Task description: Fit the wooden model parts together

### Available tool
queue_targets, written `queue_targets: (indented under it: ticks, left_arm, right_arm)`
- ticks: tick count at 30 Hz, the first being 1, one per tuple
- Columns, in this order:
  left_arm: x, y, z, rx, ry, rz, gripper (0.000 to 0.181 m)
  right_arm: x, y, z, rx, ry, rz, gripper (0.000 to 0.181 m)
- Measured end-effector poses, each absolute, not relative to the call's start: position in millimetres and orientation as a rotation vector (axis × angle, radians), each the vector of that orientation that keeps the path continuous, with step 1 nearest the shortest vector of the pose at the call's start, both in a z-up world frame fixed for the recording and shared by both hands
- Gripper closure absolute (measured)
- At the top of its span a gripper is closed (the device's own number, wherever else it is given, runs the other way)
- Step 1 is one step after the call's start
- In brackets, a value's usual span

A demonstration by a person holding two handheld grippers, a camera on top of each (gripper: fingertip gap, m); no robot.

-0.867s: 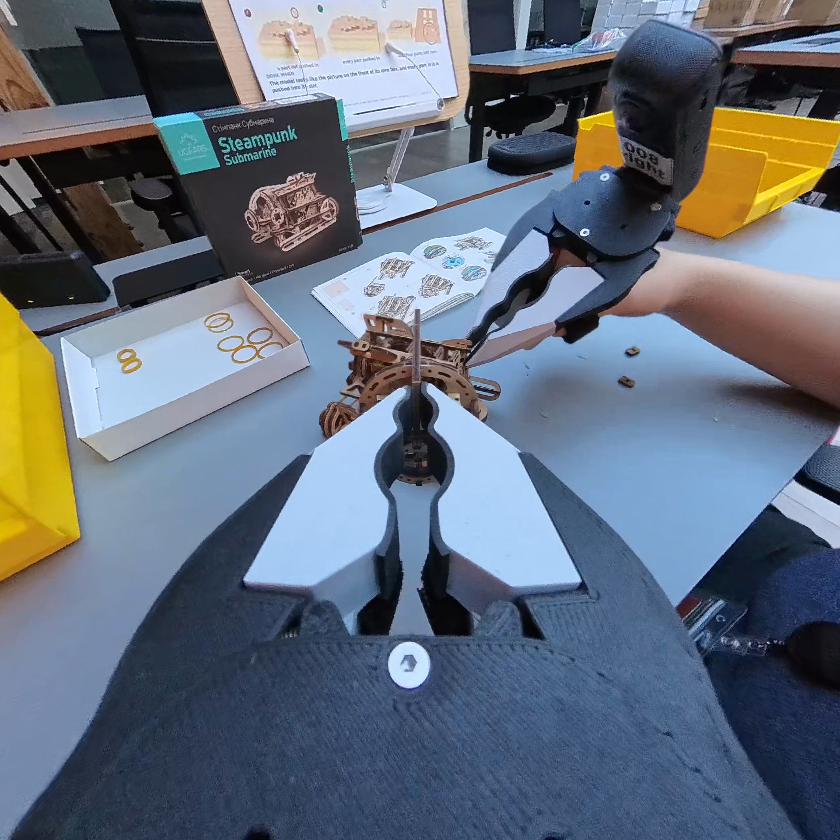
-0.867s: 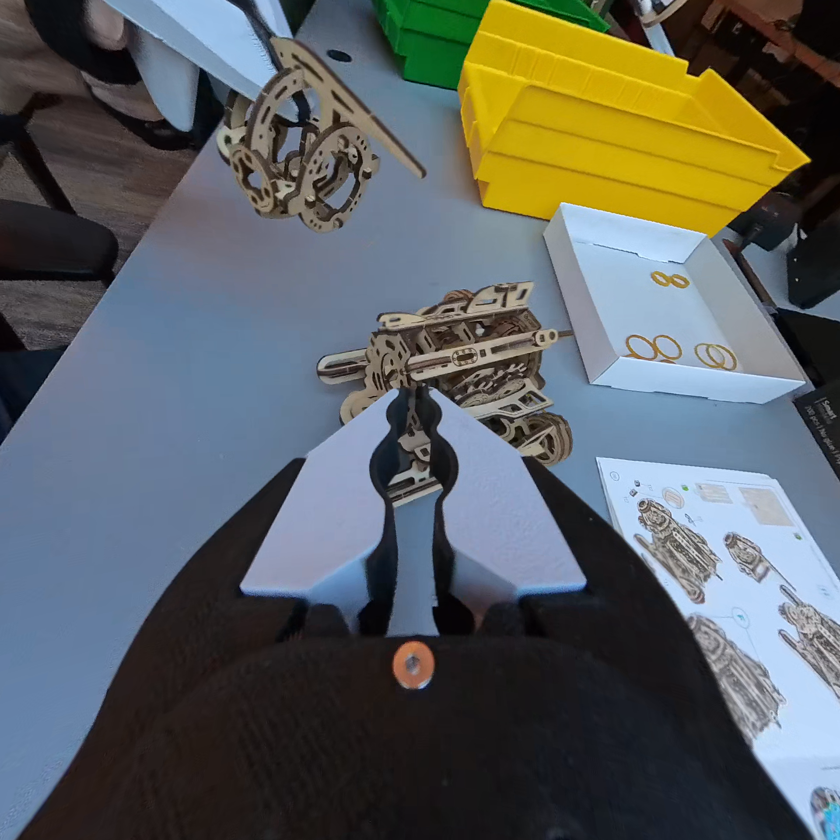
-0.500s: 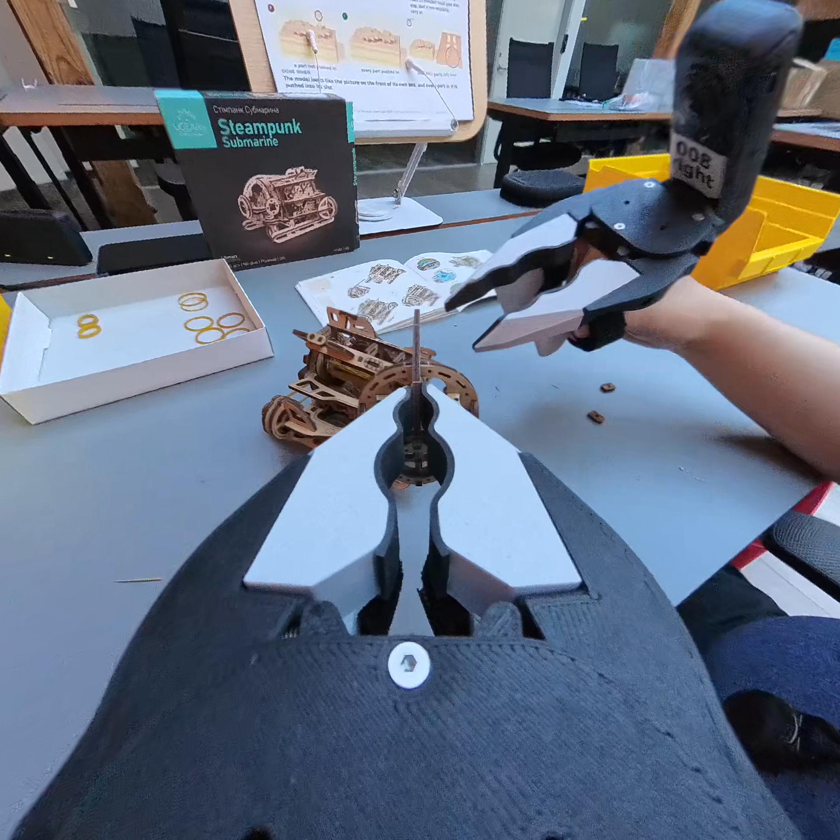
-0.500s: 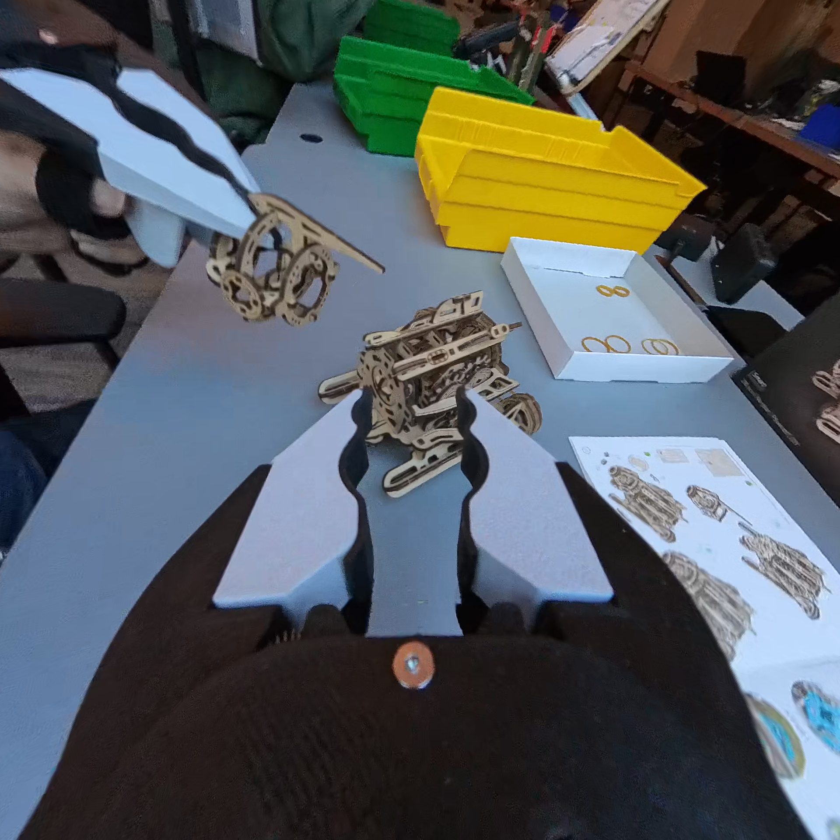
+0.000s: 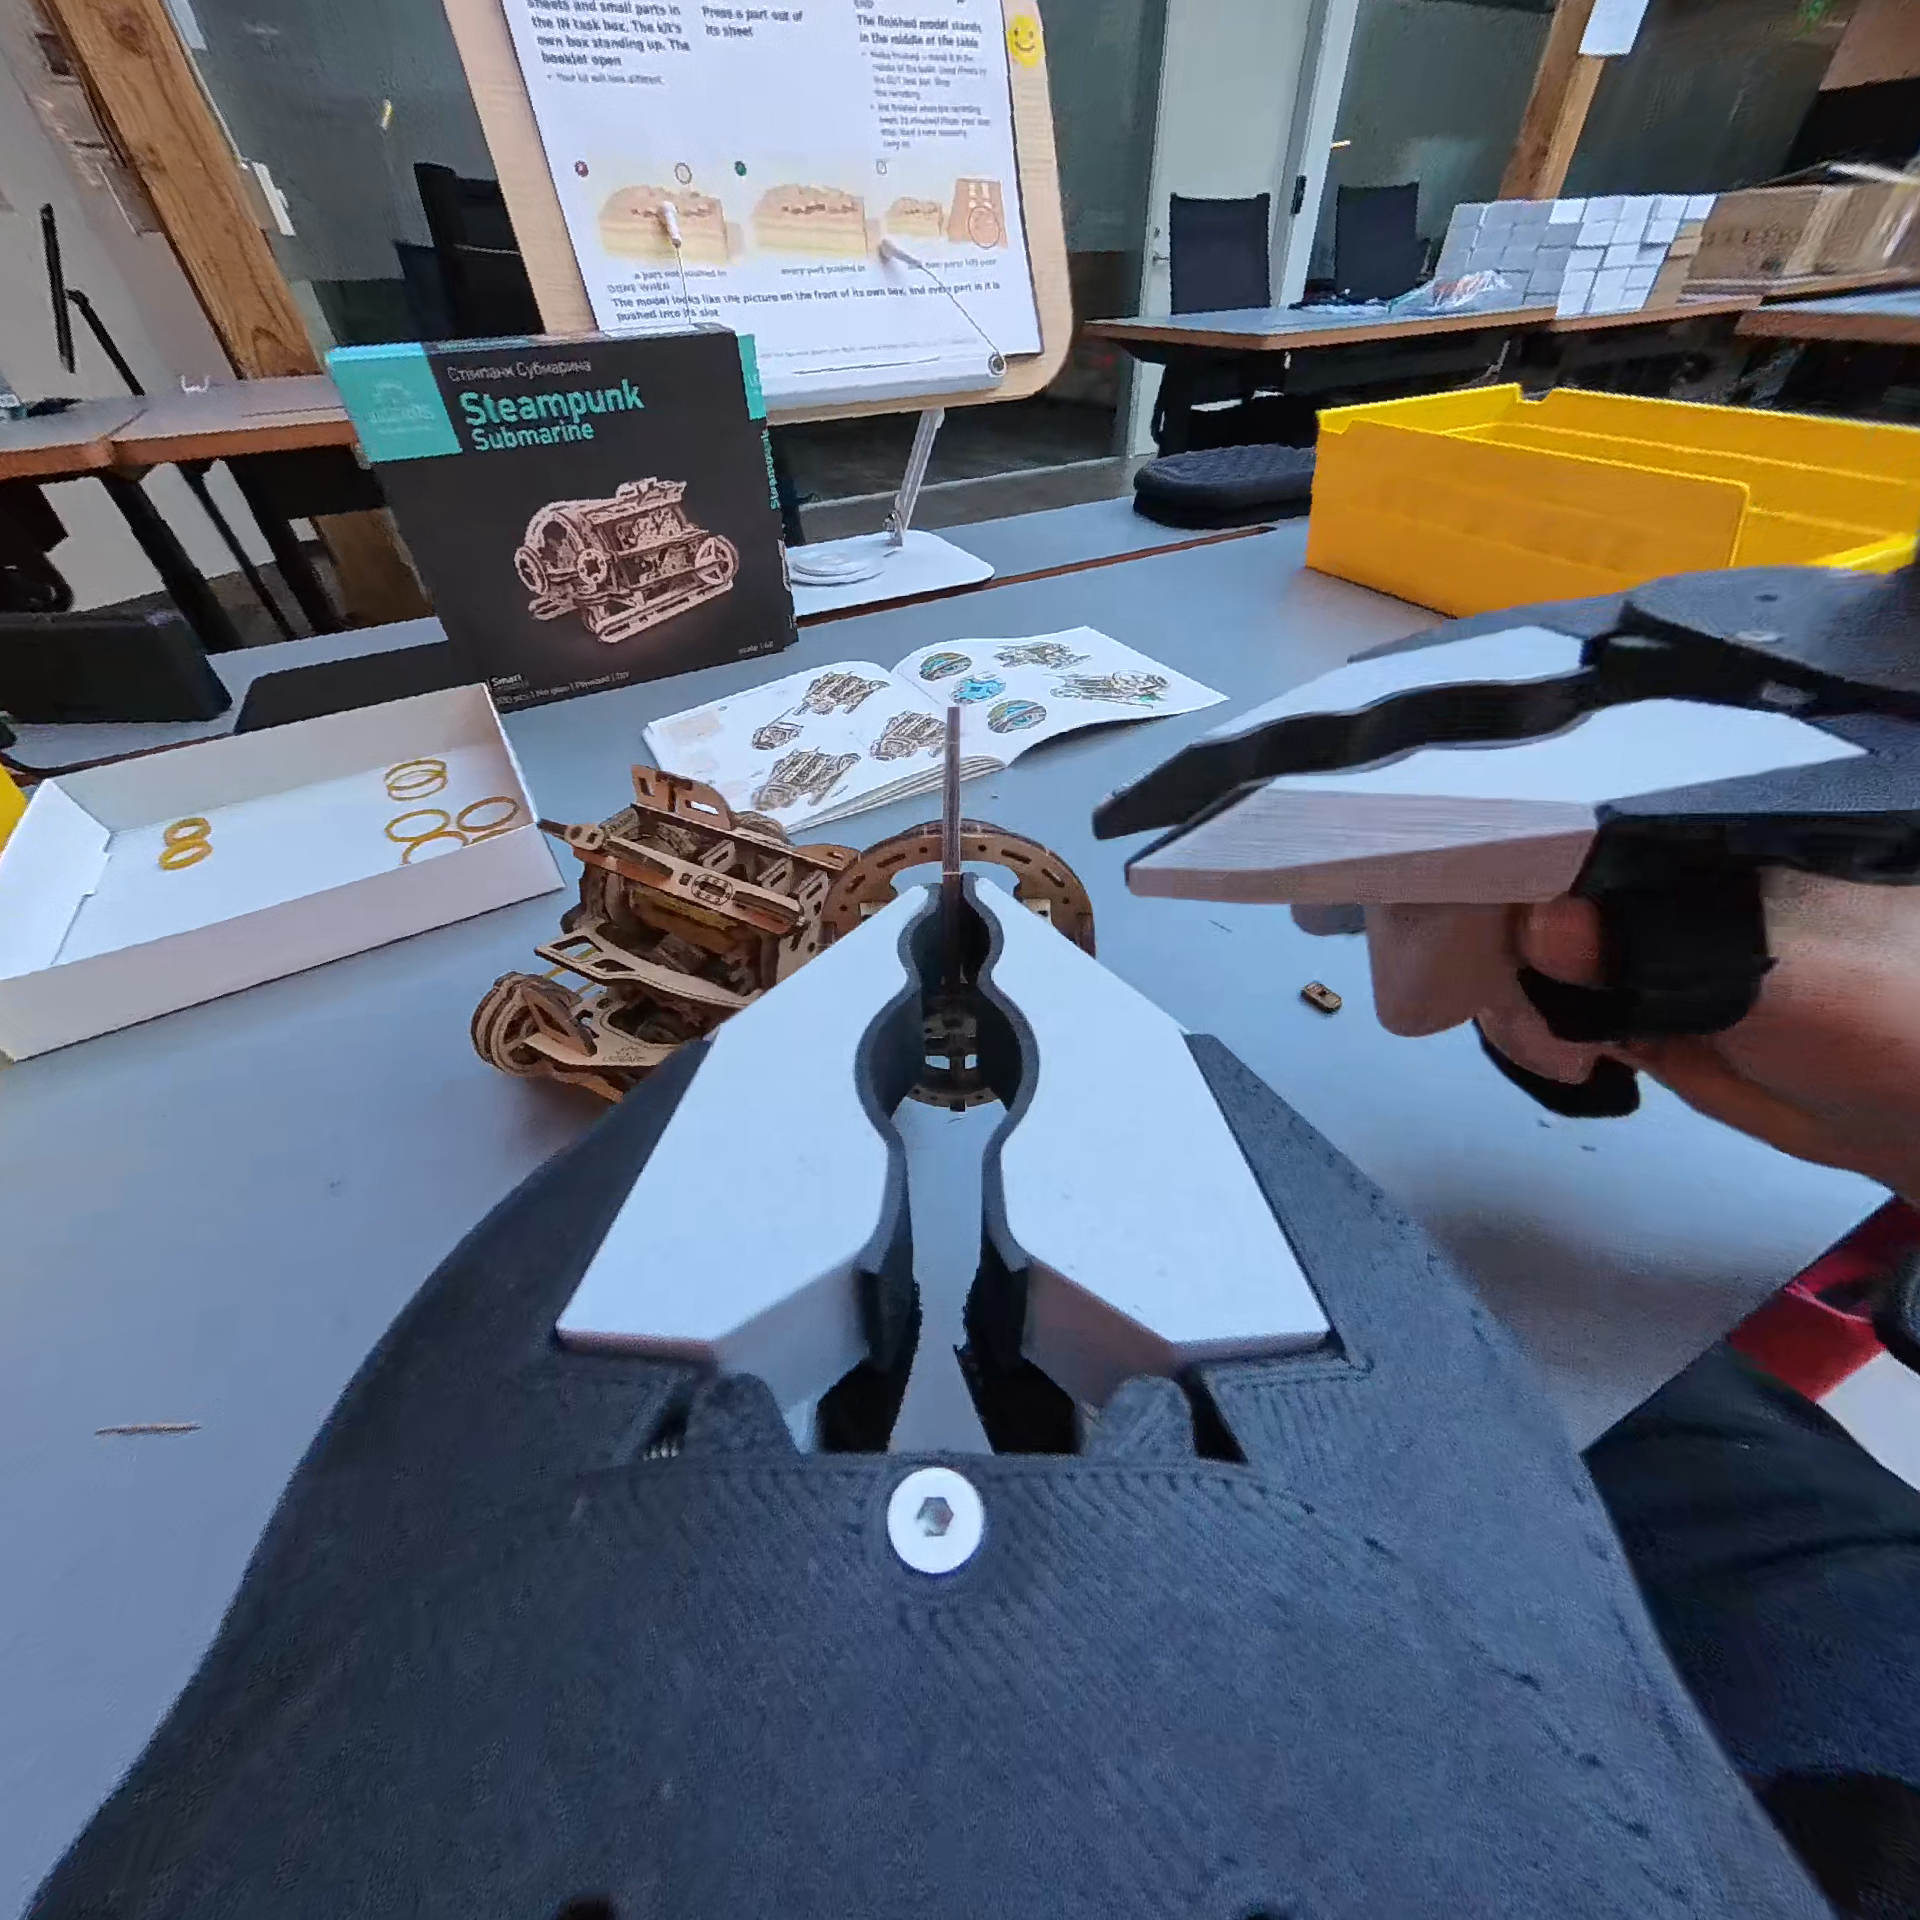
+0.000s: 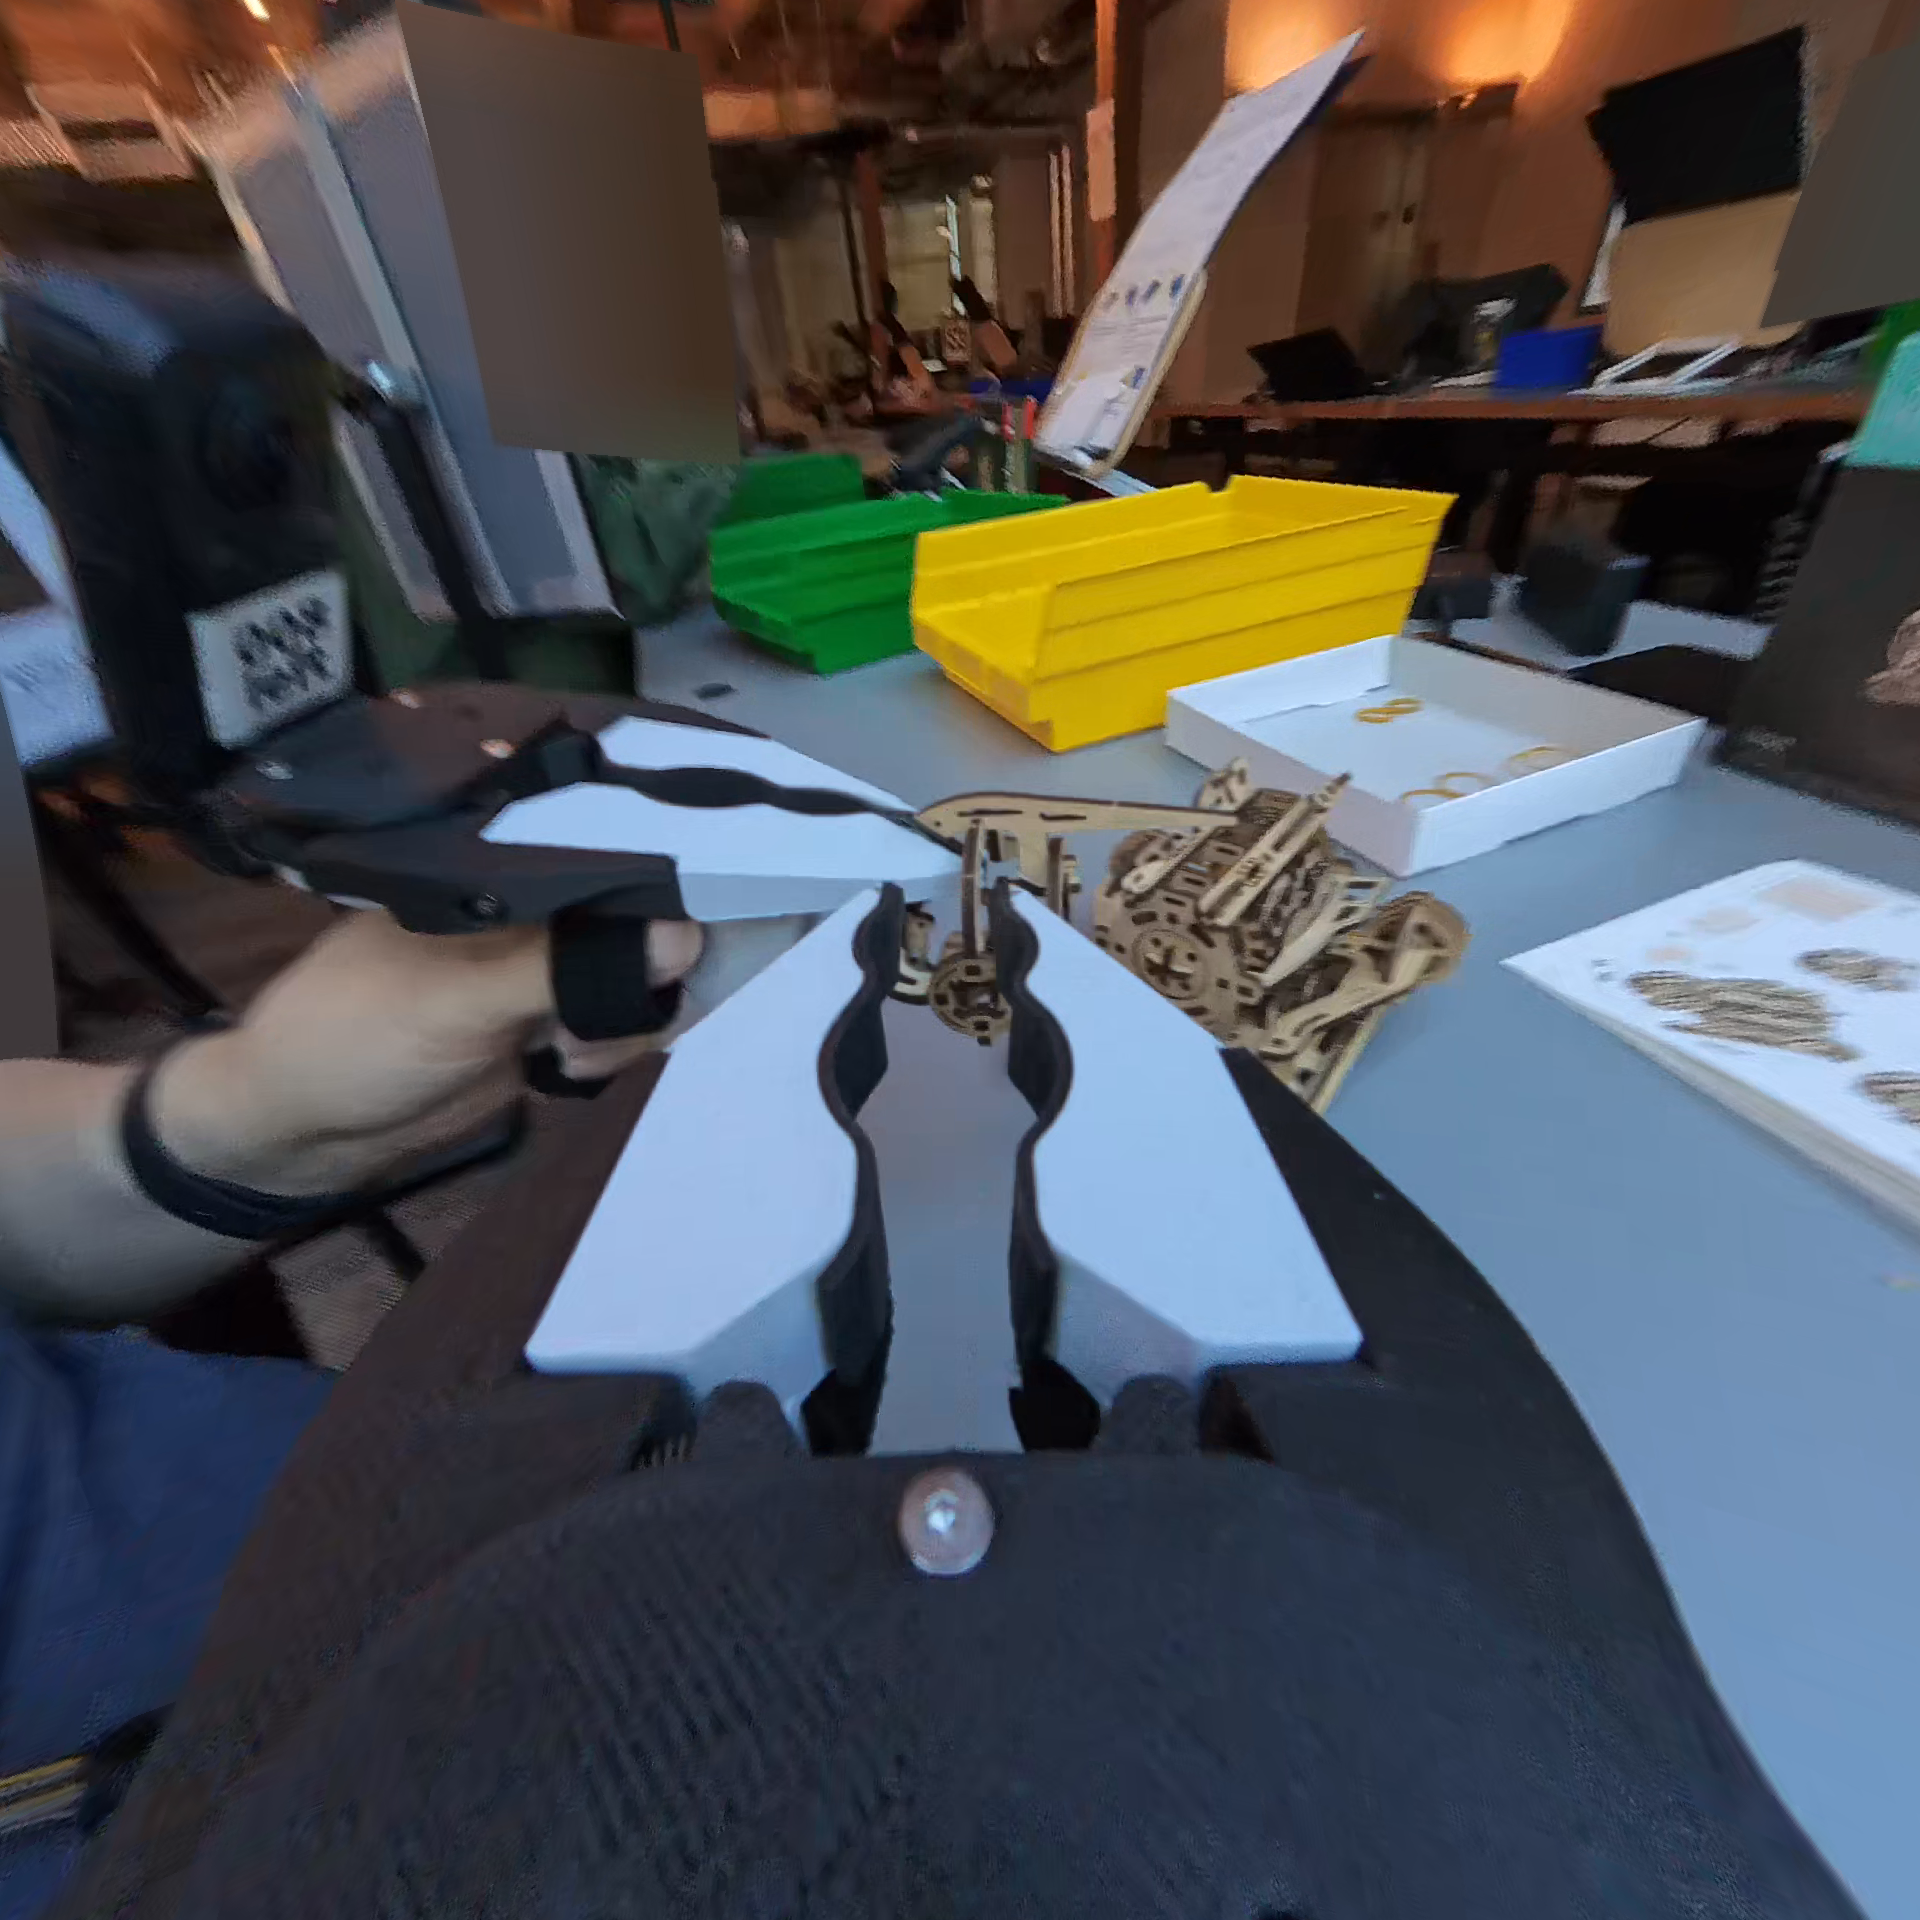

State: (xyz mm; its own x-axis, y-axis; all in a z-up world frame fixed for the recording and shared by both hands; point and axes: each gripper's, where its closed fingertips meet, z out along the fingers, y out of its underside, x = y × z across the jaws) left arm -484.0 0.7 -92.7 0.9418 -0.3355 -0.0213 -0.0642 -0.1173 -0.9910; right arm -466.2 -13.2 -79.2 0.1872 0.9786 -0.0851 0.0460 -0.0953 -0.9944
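Note:
My left gripper (image 5: pixel 951 894) is shut on a small wooden wheel sub-assembly (image 5: pixel 952 1049), seen edge-on with a thin strip sticking up. It holds the part above the grey table (image 5: pixel 312 1195), just right of the main wooden model (image 5: pixel 665 935). In the right wrist view the left gripper (image 6: pixel 925 831) pinches the part's flat plate (image 6: pixel 1049 810), with wheels hanging below (image 6: pixel 971 987). My right gripper (image 6: pixel 948 909) is open and empty, its tips just short of that part. It shows at the right in the left wrist view (image 5: pixel 1117 847). The model (image 6: pixel 1247 925) lies beyond.
A white tray (image 5: pixel 270 961) of yellow rubber bands stands left of the model. An open booklet (image 5: pixel 935 707) and the kit box (image 5: pixel 582 499) are behind it. There are yellow bins (image 5: pixel 1507 520) (image 6: pixel 1143 623) and a green bin (image 6: pixel 810 582). A small wooden bit (image 5: pixel 1320 997) lies loose. The tips of both grippers are at nearly the same place. My right tips are roughly 15 cm from the small wooden bit (image 5: pixel 1320 997).
My right gripper let go at the model, opened, then swung low towards the part in my left gripper, its jaws narrower. My left gripper kept its grip and came lower, beside the model.

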Motion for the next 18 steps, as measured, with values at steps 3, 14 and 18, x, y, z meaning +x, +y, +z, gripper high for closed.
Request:
queue_targets:
  ticks: [3,14,18]
  left_arm:
    - [-481.5,-0.3,-95.2,-1.683,0.332,-0.171,0.181]
    - [-466.4,3.5,-102.2,-1.702,0.365,-0.226,0.174]
    - [-475.4,-4.0,-99.4,-1.677,0.388,-0.160,0.135]
  right_arm:
    - [-469.2,-10.4,-89.1,-1.400,-1.151,0.878,0.166]
    - [-463.6,-2.5,-104.9,-1.492,-1.184,1.117,0.180]
    - [-454.3,-10.6,-102.0,-1.356,-1.339,1.229,0.179]
